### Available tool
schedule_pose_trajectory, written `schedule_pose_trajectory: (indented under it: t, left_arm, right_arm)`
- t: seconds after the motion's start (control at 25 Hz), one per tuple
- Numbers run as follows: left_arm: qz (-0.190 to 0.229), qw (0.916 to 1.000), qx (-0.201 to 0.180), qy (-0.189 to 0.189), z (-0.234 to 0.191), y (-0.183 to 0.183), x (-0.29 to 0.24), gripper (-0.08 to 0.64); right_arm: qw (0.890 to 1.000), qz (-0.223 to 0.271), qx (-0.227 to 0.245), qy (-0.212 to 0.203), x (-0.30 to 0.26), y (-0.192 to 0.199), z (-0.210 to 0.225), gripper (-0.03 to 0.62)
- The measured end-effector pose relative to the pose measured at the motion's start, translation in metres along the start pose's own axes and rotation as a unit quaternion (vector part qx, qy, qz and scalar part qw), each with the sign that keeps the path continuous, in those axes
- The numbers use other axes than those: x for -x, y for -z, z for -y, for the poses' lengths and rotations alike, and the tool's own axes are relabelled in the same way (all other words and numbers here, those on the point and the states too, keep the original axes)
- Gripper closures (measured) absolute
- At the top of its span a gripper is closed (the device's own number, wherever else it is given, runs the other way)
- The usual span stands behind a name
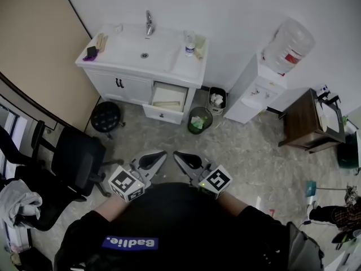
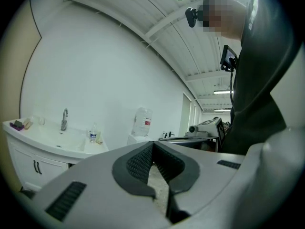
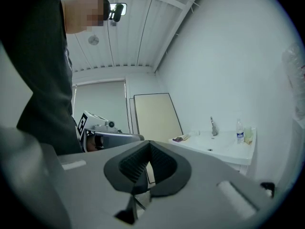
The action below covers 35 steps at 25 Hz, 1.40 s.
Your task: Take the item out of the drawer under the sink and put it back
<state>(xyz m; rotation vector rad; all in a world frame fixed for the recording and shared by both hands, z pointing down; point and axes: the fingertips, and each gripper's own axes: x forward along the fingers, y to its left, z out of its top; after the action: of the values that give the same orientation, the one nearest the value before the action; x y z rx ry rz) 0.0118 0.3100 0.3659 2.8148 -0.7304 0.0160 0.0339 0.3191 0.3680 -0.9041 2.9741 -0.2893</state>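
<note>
Left gripper (image 1: 163, 154) and right gripper (image 1: 176, 154) both pinched together, empty; drawer (image 1: 169, 96) stood open below sink (image 1: 127, 48), right end

Pictured against white walls (image 1: 237, 10) on speckled grey floor (image 1: 242, 157): black office chair (image 1: 73, 162), round stool (image 1: 106, 116), water dispenser (image 1: 265, 83), wooden side table (image 1: 304, 120).

Found right gripper (image 3: 149, 144) with jaws together, nothing between them. Noted white sink (image 3: 223, 150) at far right, carrying faucet (image 3: 213, 126) and clear bottle (image 3: 239, 131). Recorded left gripper (image 3: 136, 138) at near left, beige panel (image 3: 155, 116) on far wall.
</note>
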Motion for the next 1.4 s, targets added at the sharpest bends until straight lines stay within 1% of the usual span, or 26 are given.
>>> schedule_pose_trajectory:
  t: [0.16,0.32,0.4,0.52,0.64,0.8,0.96,1.08,1.24,1.4]
  left_arm:
    - [0.003,0.9998,0.004,-0.020,0.008,0.009,-0.023,0.554]
    - [-0.006,0.9993,0.011,-0.035,0.008,0.014,-0.040,0.554]
    - [-0.008,0.9992,0.010,-0.037,-0.001,0.014,-0.045,0.554]
    - [-0.007,0.9991,0.017,-0.038,-0.028,0.013,-0.048,0.554]
    - [-0.010,0.9993,0.024,-0.025,-0.065,0.018,-0.049,0.554]
    - [-0.009,0.9998,0.019,-0.001,-0.126,0.008,-0.054,0.554]
    - [-0.012,0.9991,0.010,0.039,-0.175,-0.003,-0.060,0.554]
    - [-0.018,0.9979,-0.001,0.062,-0.210,-0.011,-0.062,0.554]
    - [-0.020,0.9961,-0.010,0.085,-0.245,-0.023,-0.064,0.554]
    - [-0.017,0.9956,0.005,0.092,-0.271,-0.032,-0.069,0.554]
  right_arm:
    - [1.000,0.000,-0.012,-0.007,0.024,0.006,0.020,0.598]
    - [1.000,0.000,-0.025,-0.011,0.032,0.011,0.036,0.598]
    - [0.999,-0.001,-0.032,-0.010,0.028,0.012,0.044,0.598]
    - [0.999,-0.009,-0.036,-0.004,0.008,0.021,0.059,0.598]
    - [0.999,-0.018,-0.042,0.012,-0.021,0.027,0.077,0.598]
    - [0.998,-0.021,-0.045,0.045,-0.068,0.024,0.110,0.598]
    - [0.995,-0.031,-0.054,0.083,-0.116,0.021,0.142,0.598]
    - [0.993,-0.030,-0.053,0.104,-0.149,0.012,0.161,0.598]
    - [0.991,-0.030,-0.049,0.124,-0.183,0.005,0.179,0.598]
    - [0.991,-0.022,-0.039,0.123,-0.205,-0.001,0.193,0.598]
